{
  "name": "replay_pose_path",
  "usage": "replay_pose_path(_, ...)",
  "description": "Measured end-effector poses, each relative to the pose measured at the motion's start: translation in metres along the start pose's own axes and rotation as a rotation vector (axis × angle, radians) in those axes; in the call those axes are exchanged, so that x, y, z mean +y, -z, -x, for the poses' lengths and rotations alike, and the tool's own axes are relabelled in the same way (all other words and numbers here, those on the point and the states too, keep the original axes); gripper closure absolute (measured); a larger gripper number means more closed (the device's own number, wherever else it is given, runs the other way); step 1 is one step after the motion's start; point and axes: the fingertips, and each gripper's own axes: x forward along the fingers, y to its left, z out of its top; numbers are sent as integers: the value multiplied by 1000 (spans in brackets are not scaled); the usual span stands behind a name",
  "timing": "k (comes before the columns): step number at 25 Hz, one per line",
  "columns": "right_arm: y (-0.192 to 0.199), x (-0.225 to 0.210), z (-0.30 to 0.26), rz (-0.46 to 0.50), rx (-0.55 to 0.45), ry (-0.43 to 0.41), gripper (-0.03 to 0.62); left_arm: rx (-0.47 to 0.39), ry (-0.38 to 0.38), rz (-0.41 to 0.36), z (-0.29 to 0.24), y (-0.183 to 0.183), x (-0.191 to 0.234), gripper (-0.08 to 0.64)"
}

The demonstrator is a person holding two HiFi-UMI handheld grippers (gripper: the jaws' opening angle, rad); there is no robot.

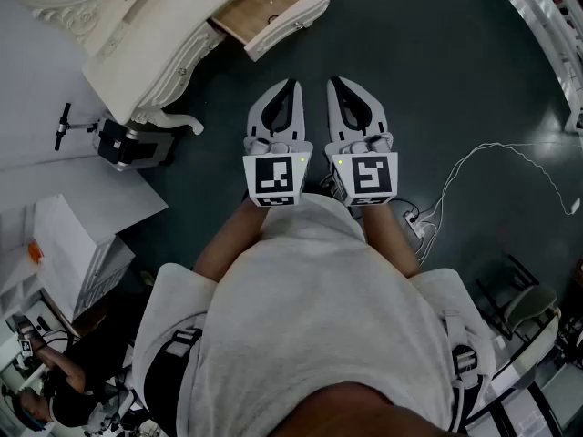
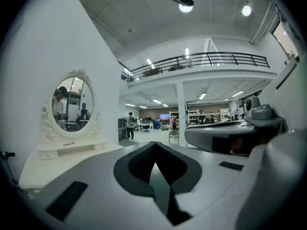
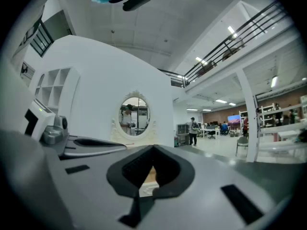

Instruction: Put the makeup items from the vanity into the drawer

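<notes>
Head view: carved cream vanity (image 1: 146,55) with wood-lined drawer (image 1: 291,18) open.

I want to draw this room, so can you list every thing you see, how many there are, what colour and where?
vanity: one, white, top left of the head view
drawer: one, wooden inside, pulled open from the vanity
oval mirror: one, white frame, on top of the vanity
small reddish thing: one, on the ledge below the oval mirror, too small to name
black and grey device: one, on the floor by the vanity's foot
cable: one, white, on the dark floor at right
left gripper: one, white and grey, shut, holding nothing
right gripper: one, white and grey, shut, holding nothing
shirt: one, pale grey, on the person
</notes>
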Motion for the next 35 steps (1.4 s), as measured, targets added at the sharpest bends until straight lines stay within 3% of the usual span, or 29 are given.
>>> replay_pose_path(8,10,31,-33,-11,27,-70,578,24,-54,16,2,14,41,554)
replay_pose_path(20,33,108,-107,11,139,-210,577,91,-189,108,15,44,142,554)
replay_pose_path(29,50,167,-183,41,193,-247,577,113,-205,150,4,67,233,554)
replay_pose_path(35,46,186,-227,68,215,-214,577,125,-170,154,-10,70,283,554)
